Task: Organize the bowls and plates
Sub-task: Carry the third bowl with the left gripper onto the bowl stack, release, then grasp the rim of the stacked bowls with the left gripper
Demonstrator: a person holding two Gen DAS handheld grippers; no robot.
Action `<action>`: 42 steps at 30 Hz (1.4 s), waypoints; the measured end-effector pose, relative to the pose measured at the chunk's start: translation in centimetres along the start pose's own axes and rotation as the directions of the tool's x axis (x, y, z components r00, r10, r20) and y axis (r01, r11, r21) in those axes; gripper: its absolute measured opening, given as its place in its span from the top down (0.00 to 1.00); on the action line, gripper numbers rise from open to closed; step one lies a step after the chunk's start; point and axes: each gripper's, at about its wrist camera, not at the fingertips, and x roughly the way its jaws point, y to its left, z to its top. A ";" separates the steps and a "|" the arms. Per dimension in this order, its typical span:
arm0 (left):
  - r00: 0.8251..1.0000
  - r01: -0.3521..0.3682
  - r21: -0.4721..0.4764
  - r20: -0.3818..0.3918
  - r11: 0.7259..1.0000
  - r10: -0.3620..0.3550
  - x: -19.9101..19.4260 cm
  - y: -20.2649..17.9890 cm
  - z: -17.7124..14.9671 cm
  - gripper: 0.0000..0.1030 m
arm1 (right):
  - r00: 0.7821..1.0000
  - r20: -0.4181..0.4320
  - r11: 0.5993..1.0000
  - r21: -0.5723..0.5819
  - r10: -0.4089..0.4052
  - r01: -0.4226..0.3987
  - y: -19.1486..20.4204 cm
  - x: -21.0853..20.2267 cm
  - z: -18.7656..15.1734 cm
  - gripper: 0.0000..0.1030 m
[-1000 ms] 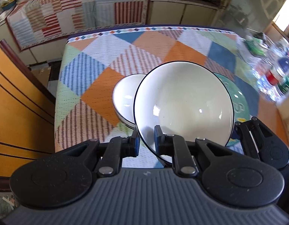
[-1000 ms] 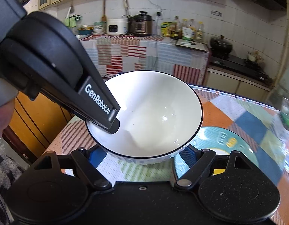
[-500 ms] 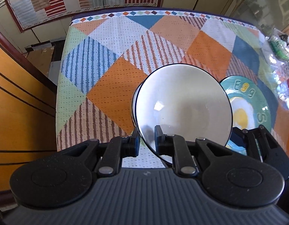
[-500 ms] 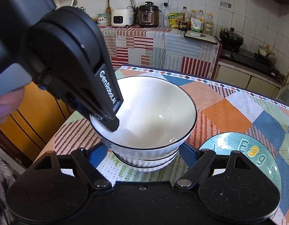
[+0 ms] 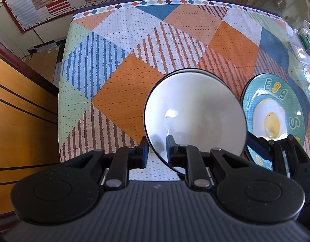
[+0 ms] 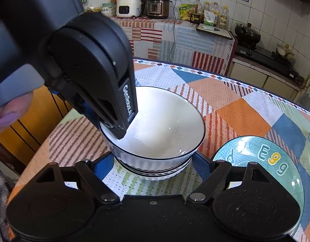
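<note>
Left gripper (image 5: 157, 151): nearly closed, pinching the near rim of the top bowl (image 5: 195, 115), one finger inside, one outside.
Top bowl: white with a dark rim, directly ahead of the left fingers, nested in a second bowl (image 6: 152, 172) whose ribbed wall shows below it.
Right gripper (image 6: 152, 164): spread wide, holding nothing; the bowl stack sits between and just ahead of its fingers.
Plate (image 6: 275, 161): teal, lettered "Egg", flat on the cloth just right of the stack, beside the right gripper's right finger.
Tablecloth (image 5: 122, 80): patchwork, stretching ahead of both grippers.
</note>
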 end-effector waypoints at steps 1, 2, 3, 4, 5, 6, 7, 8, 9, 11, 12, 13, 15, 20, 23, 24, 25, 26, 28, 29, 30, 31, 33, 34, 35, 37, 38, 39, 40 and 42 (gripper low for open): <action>1.000 0.000 -0.002 0.003 1.000 0.000 0.1 0.0 0.0 0.84 | 1.000 0.001 1.000 -0.008 -0.009 0.009 0.2 0.1 -0.1 0.15; 1.000 0.002 -0.003 0.007 1.000 -0.002 0.1 0.1 -0.1 0.84 | 1.000 0.007 1.000 -0.023 -0.021 0.021 0.4 0.1 -0.1 0.15; 1.000 0.003 -0.003 0.010 1.000 -0.003 0.1 0.1 -0.1 0.84 | 0.999 0.010 0.998 -0.039 -0.038 0.039 0.8 0.2 -0.2 0.14; 1.000 0.004 -0.003 0.014 1.000 -0.004 0.2 0.1 -0.2 0.84 | 0.998 0.011 0.997 -0.056 -0.058 0.059 1.1 0.3 -0.2 0.12; 1.000 0.004 -0.001 0.021 1.000 -0.004 0.2 0.1 -0.3 0.82 | 0.997 0.011 0.994 -0.071 -0.080 0.080 1.3 0.5 -0.3 0.11; 1.000 0.006 0.003 0.029 1.000 -0.006 0.2 0.1 -0.5 0.78 | 0.995 0.012 0.991 -0.085 -0.103 0.104 1.6 0.6 -0.4 0.09; 0.999 0.010 0.005 0.036 1.000 -0.010 0.2 0.2 -0.6 0.76 | 0.992 0.013 0.988 -0.094 -0.122 0.123 1.9 0.7 -0.5 0.08; 0.999 0.016 -0.001 0.045 1.000 -0.016 0.1 0.4 -0.7 0.70 | 0.991 0.015 0.986 -0.098 -0.134 0.134 2.1 0.7 -0.6 0.08; 0.998 0.029 -0.016 0.058 0.999 -0.028 -0.2 0.8 -0.8 0.65 | 0.989 0.020 0.985 -0.094 -0.144 0.145 2.2 0.6 -0.8 0.08; 0.992 0.079 -0.052 0.099 0.996 -0.073 -1.0 1.9 -0.9 0.59 | 0.990 0.026 0.988 -0.072 -0.135 0.137 2.2 0.0 -1.3 0.08; 0.987 0.104 -0.073 0.127 0.992 -0.095 -1.6 2.5 -0.8 0.57 | 0.992 0.024 0.991 -0.055 -0.123 0.124 2.2 -0.6 -1.5 0.08; 0.982 0.123 -0.090 0.152 0.988 -0.108 -2.1 3.1 -0.9 0.56 | 0.993 0.023 0.992 -0.046 -0.114 0.115 2.2 -1.3 -1.7 0.08; 0.972 0.156 -0.112 0.193 0.981 -0.132 -2.9 4.1 -1.0 0.54 | 0.996 0.047 0.996 -0.033 -0.081 0.082 2.4 -2.9 -2.4 0.08; 0.955 0.215 -0.118 0.232 0.970 -0.183 -2.5 5.9 -2.0 0.53 | 0.990 0.140 0.998 0.062 0.002 -0.011 2.1 -4.4 -4.6 0.08; 0.945 0.259 -0.120 0.236 0.958 -0.226 -1.5 6.6 -2.6 0.53 | 0.983 0.177 0.985 0.157 0.039 -0.067 1.7 -3.1 -6.2 0.08; 0.941 0.275 -0.120 0.235 0.954 -0.242 -1.0 6.8 -2.8 0.53 | 0.982 0.184 0.979 0.185 0.050 -0.084 1.6 -2.6 -6.7 0.08; 0.939 0.287 -0.120 0.231 0.950 -0.254 -0.6 6.9 -2.9 0.53 | 0.980 0.193 0.975 0.203 0.055 -0.094 1.6 -2.1 -7.0 0.08; 0.938 0.296 -0.121 0.225 0.948 -0.264 -0.2 7.0 -3.1 0.53 | 0.979 0.195 0.973 0.213 0.051 -0.094 1.7 -1.6 -7.2 0.08; 0.933 0.314 -0.123 0.222 0.941 -0.283 0.4 7.1 -3.3 0.51 | 0.980 0.197 0.974 0.210 0.042 -0.084 2.2 -0.6 -7.1 0.08; 0.931 0.321 -0.126 0.222 0.939 -0.289 0.7 7.1 -3.3 0.50 | 0.979 0.202 0.974 0.214 0.034 -0.078 2.5 -0.1 -7.1 0.08; 0.929 0.329 -0.130 0.222 0.935 -0.296 1.0 7.2 -3.3 0.49 | 0.980 0.199 0.973 0.220 0.027 -0.071 2.6 0.4 -7.1 0.08; 0.926 0.338 -0.132 0.223 0.932 -0.304 1.3 7.2 -3.3 0.49 | 0.981 0.194 0.972 0.226 0.019 -0.064 2.7 1.0 -7.1 0.08; 0.922 0.354 -0.136 0.219 0.925 -0.320 1.9 7.4 -3.1 0.49 | 0.982 0.188 0.973 0.230 -0.011 -0.033 3.1 2.1 -7.0 0.08; 0.919 0.361 -0.136 0.218 0.923 -0.328 2.2 7.4 -2.9 0.49 | 0.982 0.189 0.973 0.230 -0.026 -0.018 3.2 2.6 -7.0 0.08; 0.917 0.366 -0.131 0.218 0.921 -0.334 2.5 7.4 -2.8 0.49 | 0.981 0.187 0.973 0.231 -0.043 -0.001 3.4 3.1 -6.9 0.08; 0.911 0.378 -0.118 0.225 0.918 -0.346 3.2 7.5 -2.6 0.49 | 0.980 0.177 0.973 0.228 -0.086 0.044 3.8 3.9 -6.7 0.08; 0.910 0.379 -0.118 0.227 0.918 -0.347 3.6 7.5 -2.5 0.49 | 0.977 0.182 0.973 0.220 -0.111 0.070 4.1 4.0 -6.9 0.08; 0.908 0.385 -0.125 0.226 0.914 -0.352 4.1 7.6 -2.5 0.49 | 0.973 0.191 0.973 0.214 -0.133 0.091 4.5 4.2 -6.9 0.07; 0.903 0.402 -0.136 0.223 0.905 -0.368 4.5 7.7 -2.5 0.50 | 0.970 0.186 0.969 0.217 -0.158 0.117 4.7 4.5 -6.8 0.07; 0.890 0.437 -0.154 0.216 0.886 -0.401 5.3 7.7 -2.6 0.52 | 0.966 0.176 0.962 0.232 -0.190 0.147 4.8 4.8 -6.4 0.07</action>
